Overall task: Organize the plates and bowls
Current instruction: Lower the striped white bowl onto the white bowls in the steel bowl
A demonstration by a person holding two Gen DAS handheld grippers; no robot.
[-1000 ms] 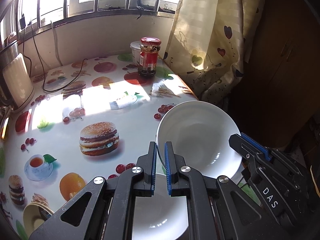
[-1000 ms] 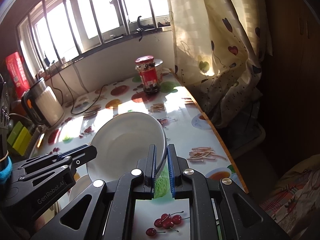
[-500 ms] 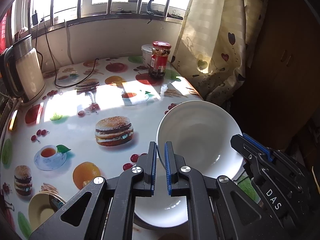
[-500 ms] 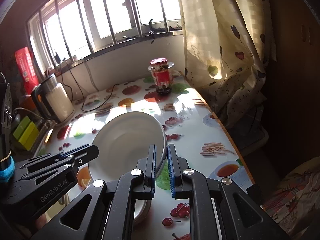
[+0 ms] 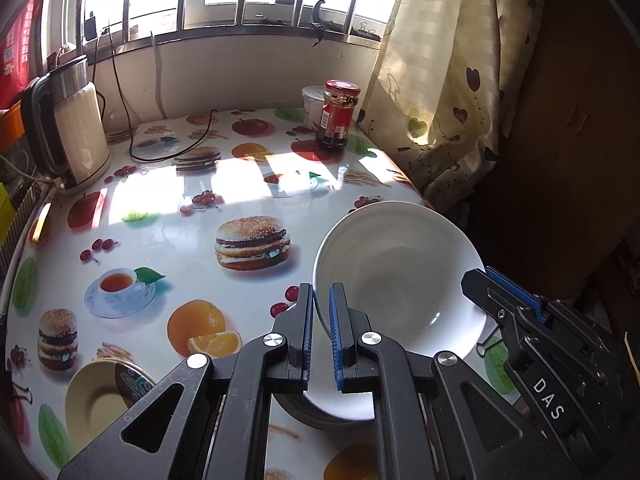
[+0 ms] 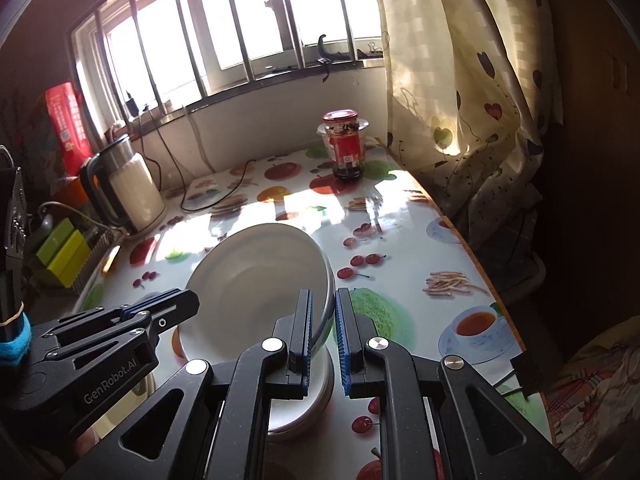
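You hold the white bowl (image 5: pixel 396 280) by two sides: your left claw (image 5: pixel 320 334) is narrow on its left rim, your right claw (image 6: pixel 322 332) narrow on its right rim. The bowl is tilted, directly above the lower bowl (image 6: pixel 300 408) on the bench (image 5: pixel 160 240). I judge the move is straight down, to nest it.

I read the bowl (image 5: pixel 396 280) as plain white; fingers (image 5: pixel 307 320) black with blue pads. The bench (image 5: pixel 168 240) is white with printed burgers, cherries and oranges (glossy). Jar (image 5: pixel 338 116): red lid and label. The curtain (image 5: pixel 440 80) is cream with hearts.
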